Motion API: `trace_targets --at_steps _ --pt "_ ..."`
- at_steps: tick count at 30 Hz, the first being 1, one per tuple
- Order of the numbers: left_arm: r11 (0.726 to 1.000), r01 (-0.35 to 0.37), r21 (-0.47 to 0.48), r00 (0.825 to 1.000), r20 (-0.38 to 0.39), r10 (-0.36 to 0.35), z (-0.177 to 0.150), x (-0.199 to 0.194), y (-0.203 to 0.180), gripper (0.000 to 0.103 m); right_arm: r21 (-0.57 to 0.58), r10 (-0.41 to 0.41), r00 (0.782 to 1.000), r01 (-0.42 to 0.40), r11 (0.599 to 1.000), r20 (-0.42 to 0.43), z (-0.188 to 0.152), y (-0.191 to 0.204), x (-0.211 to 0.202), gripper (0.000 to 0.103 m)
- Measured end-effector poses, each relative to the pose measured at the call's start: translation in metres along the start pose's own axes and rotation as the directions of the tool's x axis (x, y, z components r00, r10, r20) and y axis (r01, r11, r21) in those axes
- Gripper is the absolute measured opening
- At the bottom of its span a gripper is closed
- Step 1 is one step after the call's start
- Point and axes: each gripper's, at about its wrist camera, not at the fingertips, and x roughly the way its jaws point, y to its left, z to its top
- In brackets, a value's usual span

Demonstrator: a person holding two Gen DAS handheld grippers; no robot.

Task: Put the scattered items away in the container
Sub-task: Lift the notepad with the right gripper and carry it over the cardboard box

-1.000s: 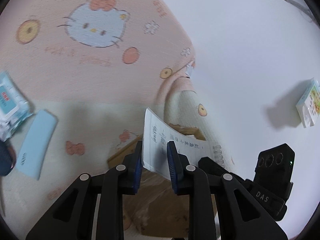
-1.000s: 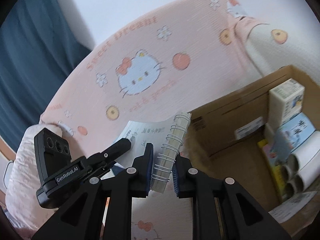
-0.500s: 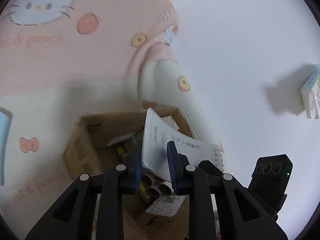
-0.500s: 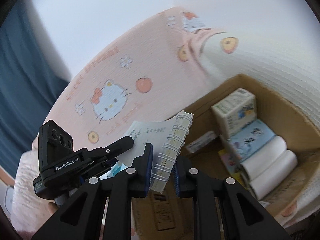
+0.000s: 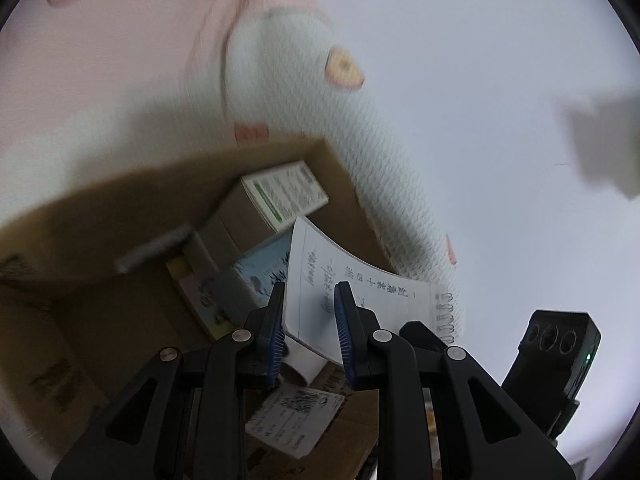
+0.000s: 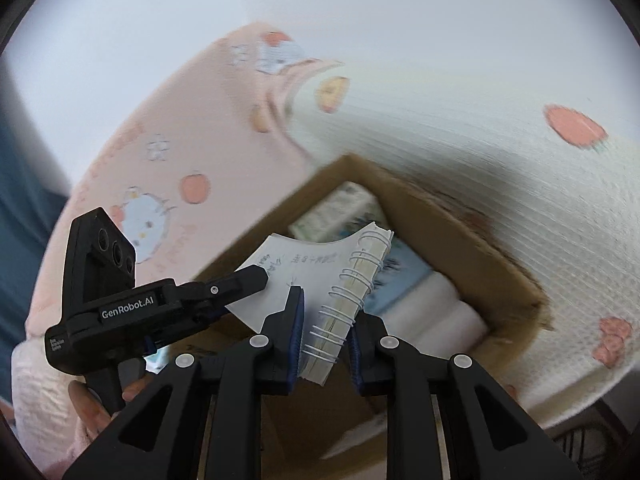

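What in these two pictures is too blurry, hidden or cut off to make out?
- Left wrist view: pale block at the right edge, smeared and cut off; unidentifiable.
- Left wrist view: grey bar in the cardboard box, blurred.
- Right wrist view: packs behind the spiral notebook are covered and blurred.
- Right wrist view: right claw is opening; whether its pads touch the spine is unclear.

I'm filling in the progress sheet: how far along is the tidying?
Done: the cardboard box already holds a green-edged carton, a blue packet and white rolls. In hand: the spiral notebook hangs over the box between the left gripper and the right gripper, whose jaws are opening. Left: releasing it; other stray items aren't visible.
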Motion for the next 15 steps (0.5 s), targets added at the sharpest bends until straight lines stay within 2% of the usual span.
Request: trace_targets --at_steps 4,15 --pt "0.998 -0.007 -0.063 0.995 -0.103 0.0 0.001 0.04 0.008 0.026 0.034 -0.075 0.997 0.076 0.997 -0.037 -0.002 -0.017 0.009 0.017" --pt "0.994 -0.036 -0.101 0.978 -0.209 0.014 0.007 0.096 0.017 0.03 0.063 -0.219 0.972 0.224 0.972 -0.085 0.005 -0.04 0.029 0.018"
